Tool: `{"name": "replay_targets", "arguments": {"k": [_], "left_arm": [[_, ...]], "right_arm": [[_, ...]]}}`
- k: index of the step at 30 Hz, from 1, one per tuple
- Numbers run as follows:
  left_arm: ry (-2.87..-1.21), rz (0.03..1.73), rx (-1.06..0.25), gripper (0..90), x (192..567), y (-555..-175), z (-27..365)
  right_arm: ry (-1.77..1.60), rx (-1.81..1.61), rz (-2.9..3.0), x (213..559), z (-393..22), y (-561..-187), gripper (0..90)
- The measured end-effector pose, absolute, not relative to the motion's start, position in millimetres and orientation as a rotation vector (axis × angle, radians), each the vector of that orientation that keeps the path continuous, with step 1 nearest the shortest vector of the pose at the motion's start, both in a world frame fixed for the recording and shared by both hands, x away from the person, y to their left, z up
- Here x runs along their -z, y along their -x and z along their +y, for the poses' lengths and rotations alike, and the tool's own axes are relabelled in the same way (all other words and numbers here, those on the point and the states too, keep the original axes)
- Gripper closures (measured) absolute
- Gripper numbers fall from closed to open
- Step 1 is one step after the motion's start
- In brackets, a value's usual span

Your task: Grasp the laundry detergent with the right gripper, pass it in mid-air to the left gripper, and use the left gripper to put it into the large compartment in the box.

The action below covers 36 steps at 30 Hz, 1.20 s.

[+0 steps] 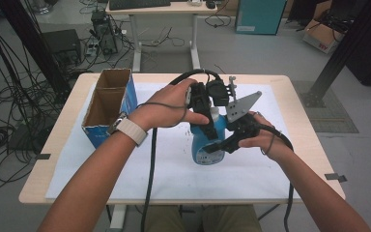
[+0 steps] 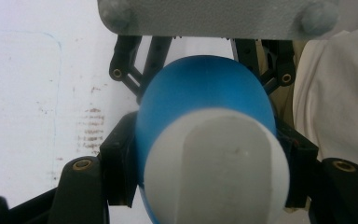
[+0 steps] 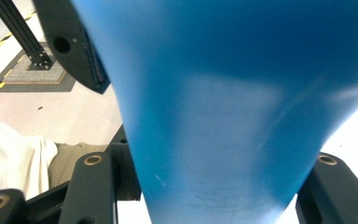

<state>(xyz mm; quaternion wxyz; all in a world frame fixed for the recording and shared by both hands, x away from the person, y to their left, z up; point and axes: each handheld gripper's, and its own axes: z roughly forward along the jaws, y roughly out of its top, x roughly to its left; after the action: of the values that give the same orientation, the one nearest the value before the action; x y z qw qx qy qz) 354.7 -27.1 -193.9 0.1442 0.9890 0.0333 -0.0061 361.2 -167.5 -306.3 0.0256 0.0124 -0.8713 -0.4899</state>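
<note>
Above the bench [image 1: 299,145], both claws clamped on a blue bottle [image 1: 207,145]: left claw [image 1: 204,113] near its upright cap, right claw [image 1: 222,144] across its body.

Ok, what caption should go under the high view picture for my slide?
Two hand-held grippers, left gripper and right gripper, clamp a blue bottle upright on the white-covered table, beside an open cardboard box.

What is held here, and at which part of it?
A blue bottle: the left hand-held gripper clamps it near the white cap, the right hand-held gripper clamps its lower body.
</note>
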Motion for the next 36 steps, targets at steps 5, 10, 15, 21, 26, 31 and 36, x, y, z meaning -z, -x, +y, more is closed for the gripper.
{"name": "replay_targets", "arguments": {"k": [5,10,15,21,26,31,36], "left_arm": [[-2.851,0.095,0.017,37.7,193.9,-354.8,-27.5],[-2.836,0.100,0.022,37.7,194.7,-355.2,-28.0],[-2.834,0.098,0.016,37.7,195.4,-356.0,-27.7],[-2.833,0.101,0.025,37.7,195.9,-356.6,-27.4],[-2.835,0.094,0.025,37.7,196.8,-357.3,-27.5],[-2.824,0.101,0.017,37.7,197.0,-356.9,-27.5],[-2.826,0.101,0.018,37.7,196.9,-356.7,-26.9]], "right_arm": [[-0.039,1.507,-2.698,306.0,-167.8,-361.1,43.8],[-0.036,1.506,-2.700,305.8,-168.1,-361.3,43.8],[-0.037,1.504,-2.699,306.2,-167.7,-362.2,43.8],[-0.033,1.499,-2.699,306.7,-167.5,-362.4,43.8],[-0.029,1.498,-2.699,307.0,-167.6,-362.3,43.8],[-0.030,1.498,-2.701,306.7,-168.2,-362.4,43.8],[-0.036,1.497,-2.701,306.8,-167.9,-362.5,43.8]]}}
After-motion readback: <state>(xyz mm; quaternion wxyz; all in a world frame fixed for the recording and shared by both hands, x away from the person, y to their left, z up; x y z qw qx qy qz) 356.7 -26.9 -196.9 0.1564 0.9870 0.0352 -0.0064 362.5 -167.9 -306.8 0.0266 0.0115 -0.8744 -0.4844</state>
